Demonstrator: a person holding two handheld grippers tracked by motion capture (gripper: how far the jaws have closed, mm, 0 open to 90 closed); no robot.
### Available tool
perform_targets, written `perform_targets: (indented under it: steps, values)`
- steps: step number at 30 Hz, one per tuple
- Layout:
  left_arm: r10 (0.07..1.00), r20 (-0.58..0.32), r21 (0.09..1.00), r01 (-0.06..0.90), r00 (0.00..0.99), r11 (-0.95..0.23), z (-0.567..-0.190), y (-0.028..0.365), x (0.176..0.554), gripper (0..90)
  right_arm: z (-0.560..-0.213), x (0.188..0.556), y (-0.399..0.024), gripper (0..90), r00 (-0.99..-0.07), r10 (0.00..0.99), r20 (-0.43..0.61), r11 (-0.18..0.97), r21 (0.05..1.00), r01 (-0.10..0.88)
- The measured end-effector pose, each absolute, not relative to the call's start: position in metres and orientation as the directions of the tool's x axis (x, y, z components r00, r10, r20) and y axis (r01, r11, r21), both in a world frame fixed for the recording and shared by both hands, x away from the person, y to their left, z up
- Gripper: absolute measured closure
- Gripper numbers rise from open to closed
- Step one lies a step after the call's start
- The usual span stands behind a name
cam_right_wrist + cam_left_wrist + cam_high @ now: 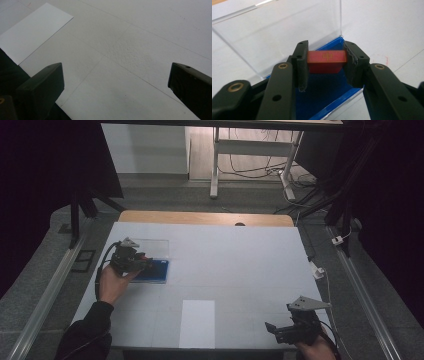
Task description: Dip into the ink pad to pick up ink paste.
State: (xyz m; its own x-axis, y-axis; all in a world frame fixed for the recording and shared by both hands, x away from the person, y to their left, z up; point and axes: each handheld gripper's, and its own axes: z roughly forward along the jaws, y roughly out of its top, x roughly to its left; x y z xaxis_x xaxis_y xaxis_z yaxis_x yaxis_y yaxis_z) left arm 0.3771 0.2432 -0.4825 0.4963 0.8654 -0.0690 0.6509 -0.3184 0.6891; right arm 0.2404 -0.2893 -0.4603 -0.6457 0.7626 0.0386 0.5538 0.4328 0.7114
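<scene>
High view: a white-covered table [225,265] stood in a dim room with cables on the far floor, the left gripper [131,260] at the blue-lined box [155,270] on the left, the right gripper [292,327] at the near right edge beside a white sheet [197,322]. Left gripper view: the jaws pinched a red block [327,61] by its ends, just above the blue lining and before the clear upright lid [279,32]; likely risk was the block twisting out of so narrow a hold, or knocking the lid or box rim. Right gripper view: jaws spread wide over bare table, holding nothing.
</scene>
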Motion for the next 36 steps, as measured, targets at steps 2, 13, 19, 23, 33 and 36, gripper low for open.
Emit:
perform_targets:
  steps: [2,13,19,23,33,36]
  values:
    - [0.864,-0.087,0.680,0.663,0.495,-0.312,-0.482,0.246,0.377,57.8,-0.460,0.240,-0.289,0.7,-0.646,0.762,0.038,0.433,0.712,0.553]
    - [0.866,-0.068,0.634,0.692,0.495,-0.345,-0.494,0.243,0.377,57.9,-0.460,0.240,-0.289,0.7,-0.647,0.762,0.035,0.438,0.708,0.554]
    - [0.865,-0.047,0.613,0.698,0.499,-0.370,-0.500,0.238,0.378,57.9,-0.460,0.240,-0.289,0.7,-0.647,0.762,0.034,0.439,0.708,0.554]
    - [0.862,-0.033,0.617,0.688,0.507,-0.381,-0.502,0.238,0.376,58.0,-0.460,0.240,-0.289,0.7,-0.647,0.762,0.036,0.436,0.710,0.553]
    - [0.858,0.006,0.641,0.656,0.514,-0.397,-0.507,0.236,0.369,58.4,-0.460,0.240,-0.288,0.7,-0.649,0.760,0.031,0.443,0.707,0.552]
    - [0.861,0.053,0.642,0.643,0.506,-0.417,-0.507,0.230,0.365,58.5,-0.460,0.240,-0.288,0.7,-0.650,0.760,0.030,0.443,0.707,0.551]
